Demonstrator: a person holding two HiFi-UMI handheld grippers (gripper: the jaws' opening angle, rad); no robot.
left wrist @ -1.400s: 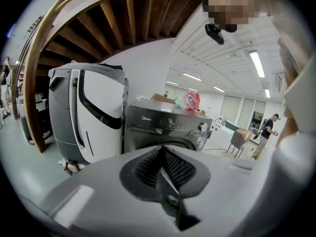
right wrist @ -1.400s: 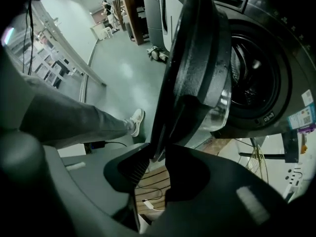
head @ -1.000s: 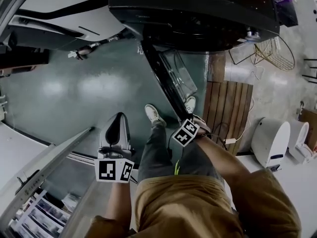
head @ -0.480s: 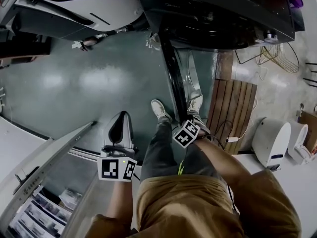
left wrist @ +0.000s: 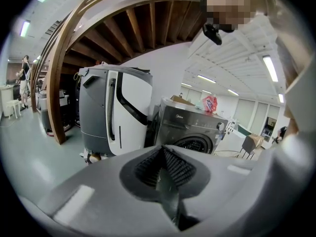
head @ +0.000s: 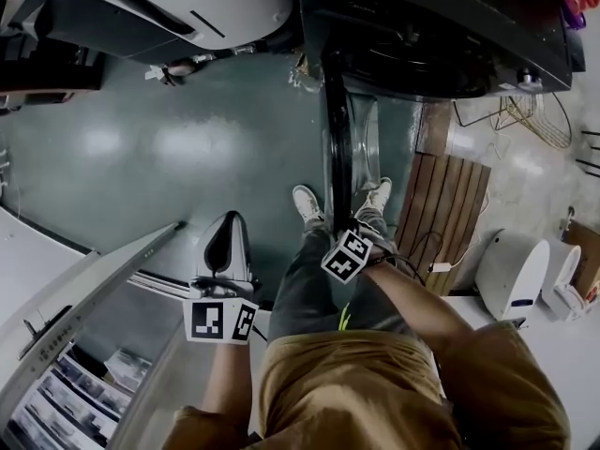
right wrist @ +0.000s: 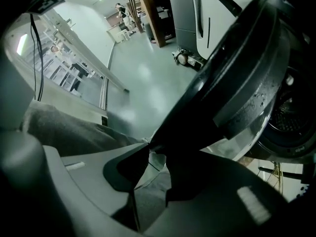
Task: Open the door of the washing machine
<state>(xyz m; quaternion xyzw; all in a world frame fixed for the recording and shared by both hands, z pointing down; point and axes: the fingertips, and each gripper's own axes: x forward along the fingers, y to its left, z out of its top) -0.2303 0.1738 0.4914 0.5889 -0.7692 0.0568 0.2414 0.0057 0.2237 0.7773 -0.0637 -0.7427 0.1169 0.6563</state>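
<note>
**Door Swung Out, Right Tongs on Its Rim**

My right gripper (right wrist: 154,154) is clenched on the rim of the door (right wrist: 232,68), which stands edge-on out from the washing machine (head: 422,26). My left gripper (left wrist: 165,177) is closed on nothing, well off to the side. I judge the opening nearly done. Next I'd follow the hinge arc slightly wider, then release.

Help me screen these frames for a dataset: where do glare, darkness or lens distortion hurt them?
Head view: dim overall, with pale glare patches on the green floor and the washing machine nearly black. Left gripper view: strong fisheye bending the wooden beams, dark corners. Right gripper view: the door is a dark silhouette against bright floor, the right gripper in deep shadow.
</note>
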